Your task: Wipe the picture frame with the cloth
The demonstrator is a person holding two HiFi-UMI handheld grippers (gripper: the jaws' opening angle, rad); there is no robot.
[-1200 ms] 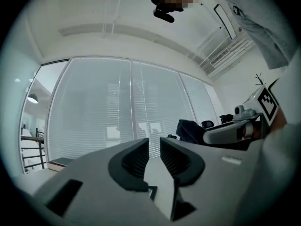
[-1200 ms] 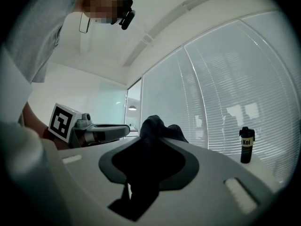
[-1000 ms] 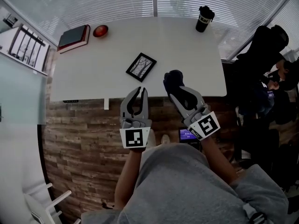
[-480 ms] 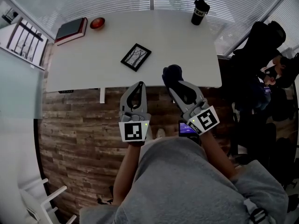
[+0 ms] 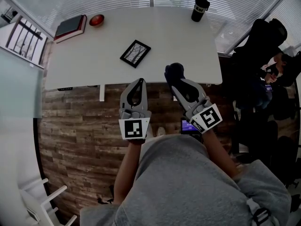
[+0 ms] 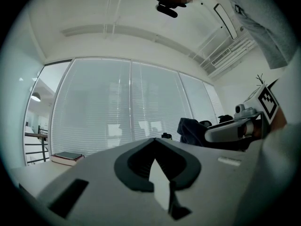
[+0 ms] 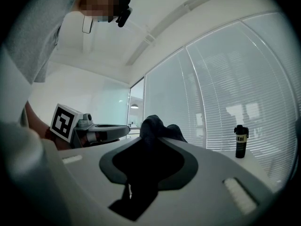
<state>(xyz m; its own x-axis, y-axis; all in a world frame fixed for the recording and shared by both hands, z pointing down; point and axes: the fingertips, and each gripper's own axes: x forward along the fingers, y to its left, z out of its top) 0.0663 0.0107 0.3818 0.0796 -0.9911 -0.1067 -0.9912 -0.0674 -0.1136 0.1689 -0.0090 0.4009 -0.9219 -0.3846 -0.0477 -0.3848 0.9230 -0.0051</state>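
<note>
The black picture frame lies flat near the middle of the white table. My left gripper hovers at the table's front edge, just short of the frame, shut with nothing in it; in the left gripper view its jaws meet at the tips. My right gripper is beside it on the right, shut on a dark blue cloth that bunches out past the fingertips. The cloth fills the jaws in the right gripper view, and the cloth also shows in the left gripper view.
At the table's far left lie a dark book and a red bowl. A black cup stands at the far right. A person in black sits right of the table. Window blinds run behind it.
The left gripper's jaws, slightly apart a second ago, have come together. Both grippers stay at the table's front edge, and the cloth stays in the right one.
</note>
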